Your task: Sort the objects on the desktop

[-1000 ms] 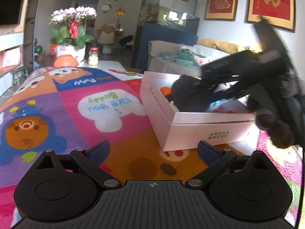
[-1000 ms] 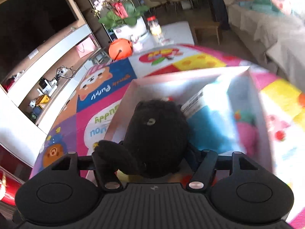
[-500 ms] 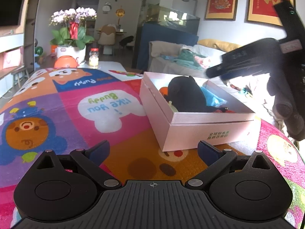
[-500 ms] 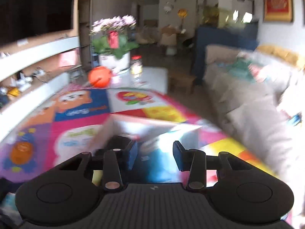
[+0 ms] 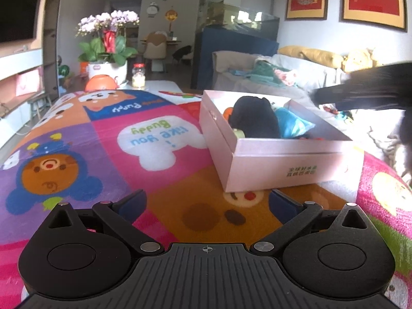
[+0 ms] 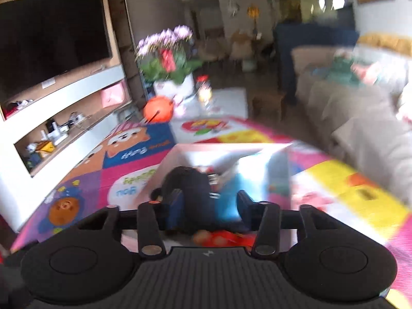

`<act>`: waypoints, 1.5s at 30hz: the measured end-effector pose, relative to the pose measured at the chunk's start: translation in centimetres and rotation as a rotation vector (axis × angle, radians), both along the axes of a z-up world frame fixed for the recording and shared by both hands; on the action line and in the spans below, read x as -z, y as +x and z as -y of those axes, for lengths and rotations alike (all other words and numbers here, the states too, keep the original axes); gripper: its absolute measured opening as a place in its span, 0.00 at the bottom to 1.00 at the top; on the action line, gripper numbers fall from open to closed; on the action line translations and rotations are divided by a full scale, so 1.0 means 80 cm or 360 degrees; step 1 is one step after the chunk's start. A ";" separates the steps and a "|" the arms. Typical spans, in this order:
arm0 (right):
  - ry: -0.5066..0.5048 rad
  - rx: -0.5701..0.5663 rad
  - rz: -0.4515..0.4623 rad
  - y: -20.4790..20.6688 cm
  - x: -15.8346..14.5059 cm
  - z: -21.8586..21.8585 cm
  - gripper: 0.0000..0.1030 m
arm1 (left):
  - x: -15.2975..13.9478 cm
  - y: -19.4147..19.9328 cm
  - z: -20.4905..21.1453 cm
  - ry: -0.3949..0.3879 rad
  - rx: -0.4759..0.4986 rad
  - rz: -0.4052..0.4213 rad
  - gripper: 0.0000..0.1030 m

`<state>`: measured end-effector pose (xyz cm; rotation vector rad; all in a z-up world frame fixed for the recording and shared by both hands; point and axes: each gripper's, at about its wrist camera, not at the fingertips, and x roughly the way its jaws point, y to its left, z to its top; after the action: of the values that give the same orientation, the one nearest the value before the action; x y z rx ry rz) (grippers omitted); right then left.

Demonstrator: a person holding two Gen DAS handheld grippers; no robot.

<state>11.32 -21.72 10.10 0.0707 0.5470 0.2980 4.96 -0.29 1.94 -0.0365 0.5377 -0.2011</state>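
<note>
A pink box [image 5: 278,159] stands open on the colourful mat [image 5: 85,134]. A black plush toy [image 5: 253,121] lies inside it beside a blue item [image 5: 292,125]. My left gripper [image 5: 207,206] is open and empty, low over the mat in front of the box. My right gripper [image 6: 209,207] is open and empty above the near end of the box [image 6: 180,154], over the black plush [image 6: 190,193]. The right gripper also shows as a dark blur at the right edge of the left wrist view [image 5: 365,94].
A flower pot [image 5: 108,69], an orange ball [image 5: 101,83] and a glass jar [image 5: 139,78] stand at the mat's far end. A sofa [image 5: 270,77] runs along the right. A TV shelf [image 6: 64,103] is on the left.
My right gripper let go of the black plush into the box, rose and pulled back, and is now open and empty. My left gripper has not moved.
</note>
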 end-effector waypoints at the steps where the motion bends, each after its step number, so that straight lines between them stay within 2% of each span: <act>1: -0.0026 0.0017 0.0034 -0.015 -0.001 0.006 0.58 | 0.000 -0.005 0.003 0.0011 -0.0006 -0.0006 1.00; 4: -0.0086 0.0036 0.0082 -0.064 0.004 0.021 0.75 | 0.003 -0.021 0.014 0.0046 -0.0039 -0.0046 1.00; 5: -0.0081 0.0033 0.0062 -0.078 0.011 0.024 0.85 | 0.004 -0.025 0.018 0.0068 -0.0060 -0.0057 1.00; 8: -0.0020 0.0047 -0.0072 -0.108 0.040 0.026 1.00 | 0.007 -0.036 0.031 0.0156 -0.0179 -0.0096 1.00; 11: -0.0030 0.0055 -0.0220 -0.121 0.071 0.019 1.00 | 0.011 -0.037 0.040 0.0261 -0.0345 -0.0160 1.00; 14: -0.0149 0.0047 -0.0340 -0.116 0.097 0.000 1.00 | 0.015 -0.033 0.044 0.0271 -0.0428 -0.0219 1.00; 16: -0.0268 0.0040 -0.0294 -0.118 0.101 -0.013 1.00 | 0.015 -0.033 0.047 0.0268 -0.0433 -0.0218 1.00; 19: -0.0333 0.0032 -0.0289 -0.107 0.102 -0.020 1.00 | 0.015 -0.030 0.050 0.0258 -0.0451 -0.0223 1.00; 24: -0.0303 0.0110 -0.0294 -0.088 0.106 -0.016 1.00 | 0.016 -0.027 0.049 0.0234 -0.0461 -0.0229 1.00; 27: -0.0289 0.0129 -0.0220 -0.095 0.112 -0.020 1.00 | 0.017 -0.027 0.040 0.0145 -0.0455 -0.0248 1.00; 28: -0.0296 0.0117 -0.0187 -0.099 0.113 -0.020 1.00 | 0.017 -0.027 0.041 0.0147 -0.0454 -0.0249 1.00; 45: -0.0283 0.0117 -0.0193 -0.097 0.112 -0.023 1.00 | 0.018 -0.033 0.038 0.0160 -0.0457 -0.0250 1.00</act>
<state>3.55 -19.89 1.11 -0.0633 0.6874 0.1733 2.30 -3.33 0.52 -0.0317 0.6912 0.1100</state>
